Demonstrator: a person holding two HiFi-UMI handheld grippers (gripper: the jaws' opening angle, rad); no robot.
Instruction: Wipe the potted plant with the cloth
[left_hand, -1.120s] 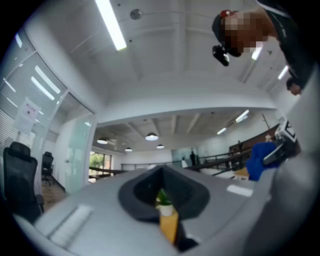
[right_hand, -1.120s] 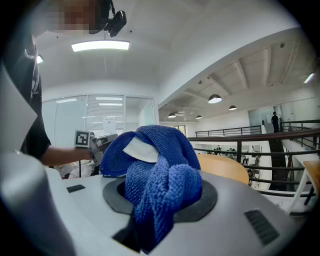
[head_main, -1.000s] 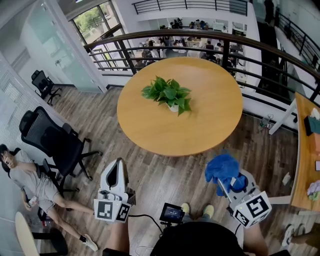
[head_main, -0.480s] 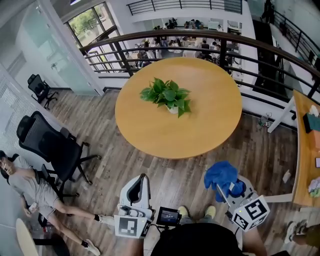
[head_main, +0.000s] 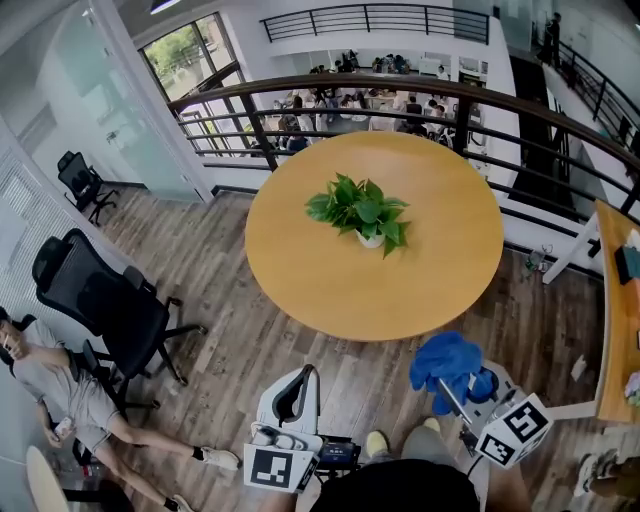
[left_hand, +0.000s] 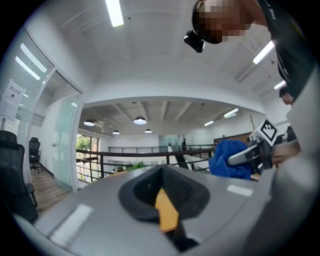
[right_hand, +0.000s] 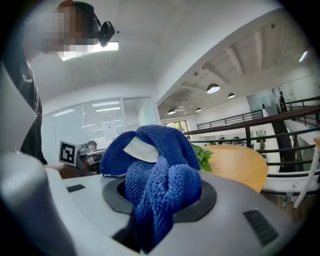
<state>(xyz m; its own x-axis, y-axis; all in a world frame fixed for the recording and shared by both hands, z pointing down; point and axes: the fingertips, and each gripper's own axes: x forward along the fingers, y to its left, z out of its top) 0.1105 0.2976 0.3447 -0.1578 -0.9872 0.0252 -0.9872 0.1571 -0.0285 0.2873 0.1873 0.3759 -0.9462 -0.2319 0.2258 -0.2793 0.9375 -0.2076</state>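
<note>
Blue cloth (right_hand: 150, 170) bunched in right gripper (head_main: 455, 385), jaws clamped on it, 5 o'clock of table. Left gripper (head_main: 297, 385) closed, empty, 7 o'clock. Potted plant (head_main: 362, 209) upright near middle of round wooden table (head_main: 300, 270), 12 o'clock ahead, well apart from both.

Likely risks: pot tips or slides if cloth shoves leaves, nothing bracing it; loose folds snag stems.

Plank floor (head_main: 230, 340). Office chair (head_main: 100, 300) at 9 o'clock. Railing (head_main: 250, 115) beyond table.
</note>
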